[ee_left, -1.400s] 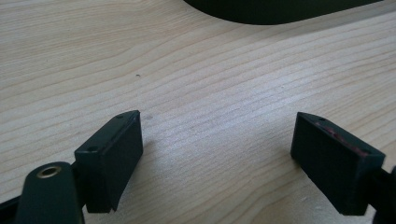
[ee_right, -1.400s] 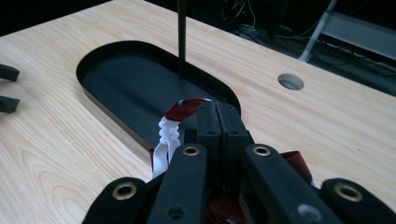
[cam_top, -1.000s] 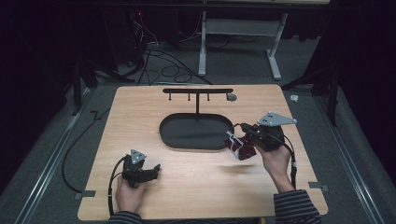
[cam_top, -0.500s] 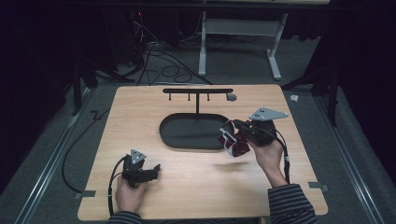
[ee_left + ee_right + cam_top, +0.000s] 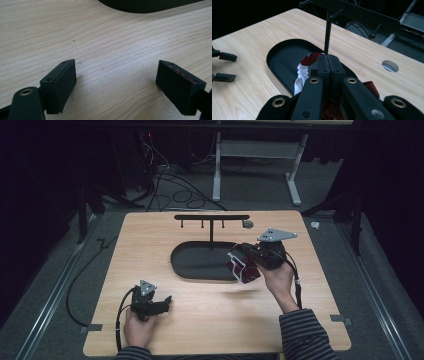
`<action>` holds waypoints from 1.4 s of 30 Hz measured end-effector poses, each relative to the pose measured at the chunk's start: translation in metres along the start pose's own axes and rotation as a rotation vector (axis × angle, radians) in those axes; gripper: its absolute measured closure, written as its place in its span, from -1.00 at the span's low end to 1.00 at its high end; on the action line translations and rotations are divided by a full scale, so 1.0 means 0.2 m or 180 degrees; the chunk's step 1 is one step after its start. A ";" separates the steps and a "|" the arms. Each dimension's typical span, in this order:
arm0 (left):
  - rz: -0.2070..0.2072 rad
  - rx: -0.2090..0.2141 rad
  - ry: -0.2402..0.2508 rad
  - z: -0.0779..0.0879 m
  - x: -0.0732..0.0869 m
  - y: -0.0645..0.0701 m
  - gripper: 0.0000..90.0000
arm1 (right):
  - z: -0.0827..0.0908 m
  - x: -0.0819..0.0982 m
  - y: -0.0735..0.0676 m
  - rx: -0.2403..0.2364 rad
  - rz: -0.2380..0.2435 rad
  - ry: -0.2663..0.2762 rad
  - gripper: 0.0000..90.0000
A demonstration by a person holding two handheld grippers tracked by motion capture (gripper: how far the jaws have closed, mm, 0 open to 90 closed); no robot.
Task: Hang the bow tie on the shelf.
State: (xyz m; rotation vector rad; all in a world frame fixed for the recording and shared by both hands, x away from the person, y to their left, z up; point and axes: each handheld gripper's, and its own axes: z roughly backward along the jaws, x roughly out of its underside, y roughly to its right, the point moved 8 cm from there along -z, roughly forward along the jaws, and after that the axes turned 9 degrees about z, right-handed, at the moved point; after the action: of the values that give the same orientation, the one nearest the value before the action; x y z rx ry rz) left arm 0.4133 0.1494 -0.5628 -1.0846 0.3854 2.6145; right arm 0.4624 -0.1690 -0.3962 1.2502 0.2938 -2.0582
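Lanyard (image 5: 242,266) in the air now, red-and-white strap pinched tight between the jaws of the right gripper (image 5: 240,261), hanging over the near right rim of the black oval tray (image 5: 200,262). Held by its loop, it looks bound for one of the pegs on the hanger rack (image 5: 212,217) standing straight ahead. Left gripper (image 5: 167,300) rests low on the worktop (image 5: 210,320), jaws wide apart and empty, well clear of the action.

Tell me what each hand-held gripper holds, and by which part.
The right hand-held gripper is shut on a red and white strap, pinching its looped top. The left hand-held gripper is open and holds nothing.
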 end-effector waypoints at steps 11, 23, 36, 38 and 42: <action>0.0001 0.0000 0.0000 0.00 0.00 0.00 -0.62 | -0.09 -0.09 -0.01 -0.0039 -0.0018 0.0015 1.00; 0.0001 0.0002 -0.0003 0.00 0.00 0.00 -0.62 | -0.19 -0.15 0.01 -0.0009 -0.0087 -0.0002 1.00; -0.0002 0.0001 -0.0006 0.00 0.00 0.00 -0.62 | -0.25 -0.22 0.05 0.0025 -0.0207 0.0025 1.00; -0.0001 -0.0001 -0.0002 0.00 0.00 0.00 -0.62 | -0.27 -0.23 0.05 0.0037 -0.0215 0.0029 1.00; -0.0001 -0.0001 -0.0002 0.00 0.00 0.00 -0.62 | -0.29 -0.24 0.07 0.0084 -0.0223 -0.0002 1.00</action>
State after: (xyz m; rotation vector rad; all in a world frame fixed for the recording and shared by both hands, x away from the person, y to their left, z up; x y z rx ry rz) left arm 0.4132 0.1494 -0.5628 -1.0837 0.3848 2.6148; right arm 0.5244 -0.1278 -0.3824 1.2716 0.3153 -2.1282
